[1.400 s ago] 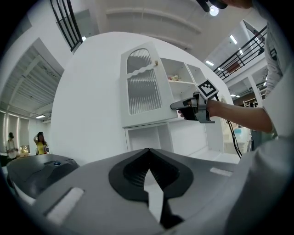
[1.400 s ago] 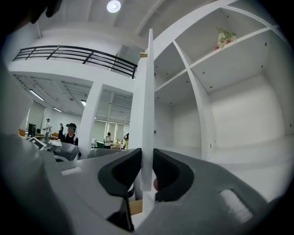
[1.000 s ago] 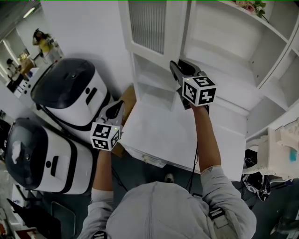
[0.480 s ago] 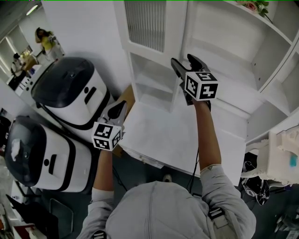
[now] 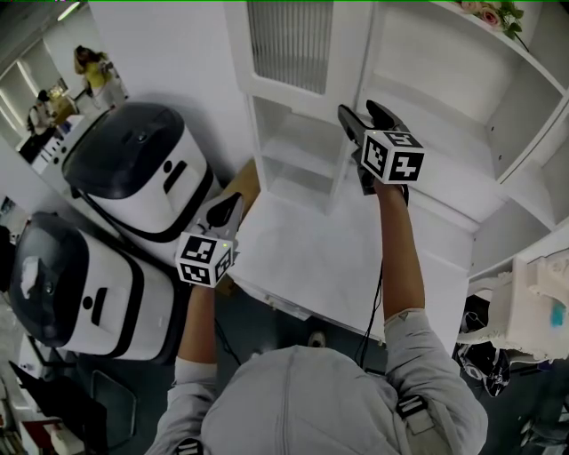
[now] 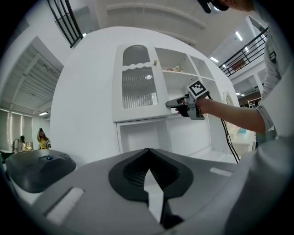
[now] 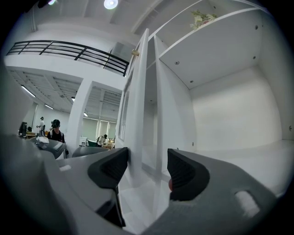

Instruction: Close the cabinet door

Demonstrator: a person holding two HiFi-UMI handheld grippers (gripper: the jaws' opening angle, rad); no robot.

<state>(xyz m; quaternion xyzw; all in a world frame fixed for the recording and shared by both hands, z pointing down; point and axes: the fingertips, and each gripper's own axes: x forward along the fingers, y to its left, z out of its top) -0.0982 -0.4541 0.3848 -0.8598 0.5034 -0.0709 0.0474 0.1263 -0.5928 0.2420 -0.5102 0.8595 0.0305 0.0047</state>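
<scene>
The white cabinet door (image 5: pixel 293 44), with a ribbed glass pane, stands almost flush with the cabinet front. In the right gripper view the door (image 7: pixel 138 110) is seen edge-on, with a narrow gap to the partition behind it. My right gripper (image 5: pixel 358 111) is held level at that door edge. Its jaws are wide apart and closing. The door edge runs between the jaws of my right gripper (image 7: pixel 147 167), close to the left pad (image 7: pixel 112 167) and clear of the right one. My left gripper (image 5: pixel 233 203) hangs low at the left, shut and empty, also visible as the left gripper (image 6: pixel 148 153).
Two white appliances with dark lids (image 5: pixel 133 169) (image 5: pixel 62 284) stand at the left, next to my left gripper. The cabinet's white counter (image 5: pixel 311 258) lies below my right arm. Open shelves (image 5: pixel 462 107) extend to the right, with flowers (image 5: pixel 489 13) on top. People stand far off at the left.
My right gripper's jaws have spread from narrow to wide, and the hand has shifted right along the door edge. The left gripper has stayed put.
</scene>
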